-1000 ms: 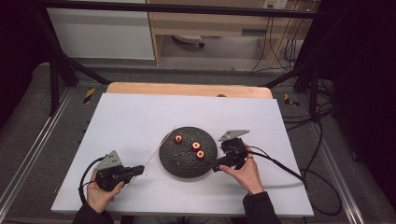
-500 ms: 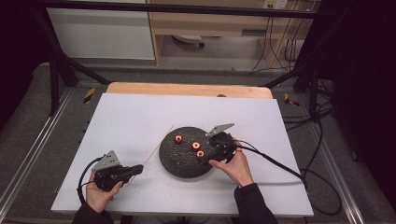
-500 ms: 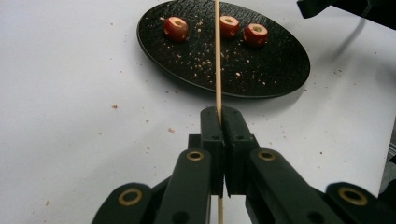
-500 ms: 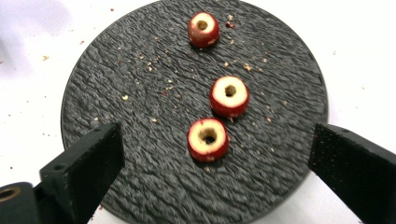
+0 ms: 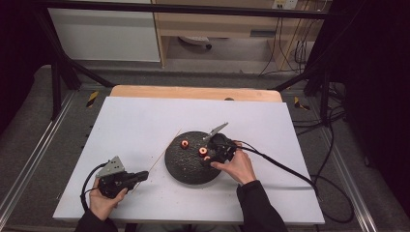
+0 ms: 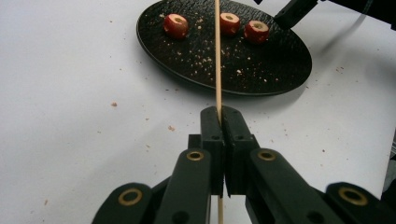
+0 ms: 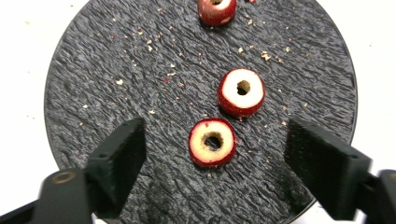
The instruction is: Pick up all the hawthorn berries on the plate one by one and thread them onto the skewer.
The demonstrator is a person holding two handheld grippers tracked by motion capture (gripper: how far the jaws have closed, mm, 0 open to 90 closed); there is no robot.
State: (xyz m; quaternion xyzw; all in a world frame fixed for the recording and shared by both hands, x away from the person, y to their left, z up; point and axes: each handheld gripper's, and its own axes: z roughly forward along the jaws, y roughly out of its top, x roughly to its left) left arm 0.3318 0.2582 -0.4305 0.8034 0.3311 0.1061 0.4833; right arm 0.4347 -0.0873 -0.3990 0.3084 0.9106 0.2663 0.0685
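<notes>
Matte black plate [image 7: 116,84] with a rippled, bark-like grain, flecked with pale crumbs. Three fruit rings, red skins: nearest ring [image 7: 212,142] cream-yellow inside, middle ring [image 7: 241,92] whiter, far ring [image 7: 215,10] at top edge, pale too, probably. Tan skewer [image 6: 217,56]. Black jaws, brass rivets. White table [image 5: 145,121], wood-coloured far rim.

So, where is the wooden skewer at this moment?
The wooden skewer is clamped in the left gripper on the person's left side of the table, its far end reaching over the near-left edge of the black plate with the cored red fruit pieces.
</notes>
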